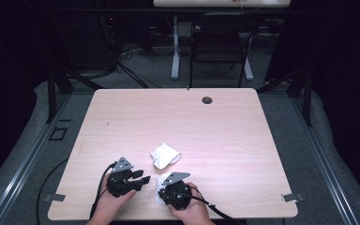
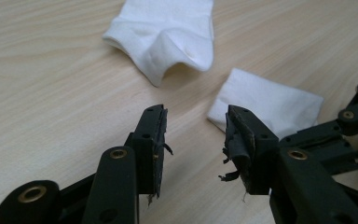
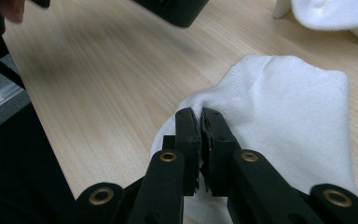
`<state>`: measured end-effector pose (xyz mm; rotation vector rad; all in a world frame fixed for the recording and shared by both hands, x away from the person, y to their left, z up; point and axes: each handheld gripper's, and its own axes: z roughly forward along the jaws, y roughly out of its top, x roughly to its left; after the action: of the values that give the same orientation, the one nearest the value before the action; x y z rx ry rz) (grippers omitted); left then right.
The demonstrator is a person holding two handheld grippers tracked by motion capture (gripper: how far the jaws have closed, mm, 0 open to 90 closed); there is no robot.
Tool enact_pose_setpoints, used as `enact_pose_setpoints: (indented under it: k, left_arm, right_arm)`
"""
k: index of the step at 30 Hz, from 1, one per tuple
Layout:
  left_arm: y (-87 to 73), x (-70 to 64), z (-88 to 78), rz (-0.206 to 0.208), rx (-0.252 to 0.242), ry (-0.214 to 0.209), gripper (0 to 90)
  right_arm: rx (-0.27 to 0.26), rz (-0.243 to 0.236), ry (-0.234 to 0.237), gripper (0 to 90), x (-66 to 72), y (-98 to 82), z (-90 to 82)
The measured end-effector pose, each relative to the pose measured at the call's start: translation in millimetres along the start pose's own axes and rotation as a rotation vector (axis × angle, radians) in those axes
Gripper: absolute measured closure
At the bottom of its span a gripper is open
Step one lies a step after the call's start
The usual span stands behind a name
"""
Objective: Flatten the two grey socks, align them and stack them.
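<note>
Near table edge, 6 o'clock: two hand-held grippers side by side, close together, a person's hand behind each
Left gripper [image 1: 140, 179]: at 7 o'clock of table [image 1: 122, 122], jaws apart, nothing between them, pointing toward 3 o'clock at nearer sock
Left gripper [image 2: 193, 135], own view: worn pads, bare wood in the gap, frayed strips hanging off the pads
Right gripper [image 1: 165, 183]: at 6 o'clock, jaws together, pinched on edge fold of nearer sock
Right gripper [image 3: 199, 122], own view: pads nearly meeting, white fabric bunched at the tips
Nearer sock [image 1: 161, 183]: white, flat on wood, partly under right gripper
Nearer sock [image 3: 284, 116], right gripper view: edge raised into a ridge at the jaw tips
Nearer sock [image 2: 265, 100], left gripper view: at 1 o'clock of left jaws, just beyond the tips, not touched by them
Second sock [image 1: 164, 154]: white, crumpled, near table centre, at 12 o'clock of both grippers, apart from nearer sock
Second sock [image 2: 165, 35], left gripper view: loose, untouched, folded over itself
</note>
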<state>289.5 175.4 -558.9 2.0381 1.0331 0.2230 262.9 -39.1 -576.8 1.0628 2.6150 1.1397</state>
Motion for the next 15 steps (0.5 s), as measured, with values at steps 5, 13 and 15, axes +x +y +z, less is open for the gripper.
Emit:
enact_pose_setpoints:
  k: [5,13,15]
  left_arm:
    - [-2.1,-6.5,1.3,0.002,0.024,-0.023,59.3]
    - [-3.1,-15.1,0.5,0.010,0.031,-0.054,67.4]
    - [-2.7,-17.2,1.9,0.019,0.033,-0.065,71.8]
  right_arm:
    - [-0.039,0.022,-0.011,87.4,-2.2,1.2,-3.7]
    - [-0.104,0.063,-0.016,87.4,-9.5,7.2,-18.2]
    - [-0.112,0.062,-0.020,87.4,-11.8,8.5,-21.6]
